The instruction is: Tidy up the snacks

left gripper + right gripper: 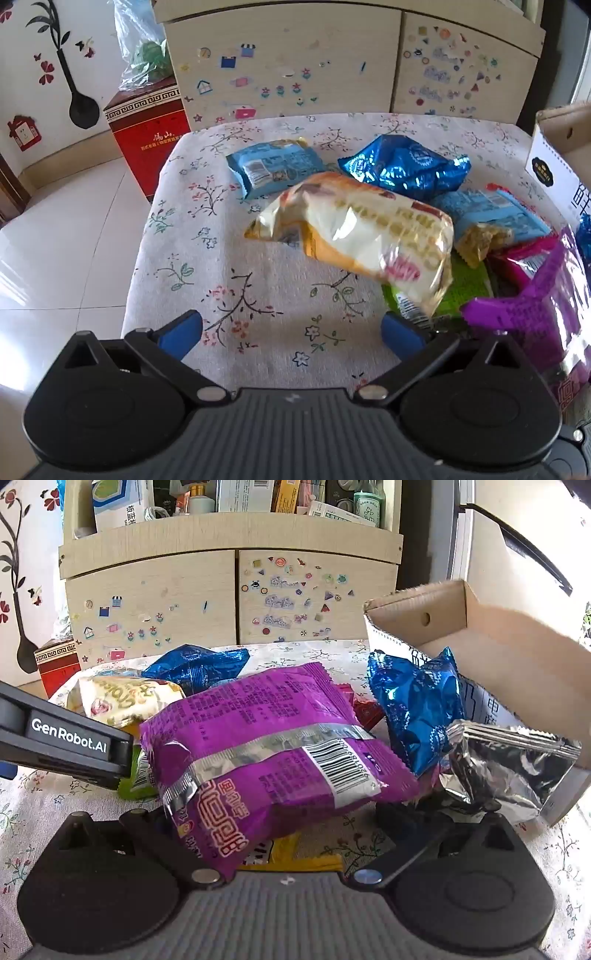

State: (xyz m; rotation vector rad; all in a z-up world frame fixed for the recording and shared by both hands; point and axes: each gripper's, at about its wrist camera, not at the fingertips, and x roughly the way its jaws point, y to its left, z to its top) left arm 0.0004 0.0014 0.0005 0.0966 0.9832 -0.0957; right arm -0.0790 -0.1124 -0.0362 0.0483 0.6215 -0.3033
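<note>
A: Left tool?
B: Spread wide over the floral bench, gripping nothing; cream snack bag just ahead.
A: Right tool?
B: Also wide open, purple snack bag lying between its fingers. Cardboard box at right.

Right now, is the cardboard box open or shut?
Open. The cardboard box has no lid on top, and you can see down its bare brown inside walls. No snack shows inside it.

Bare tablecloth is left free at the left; the right is blocked by piled snack packets and a cardboard box.
</note>
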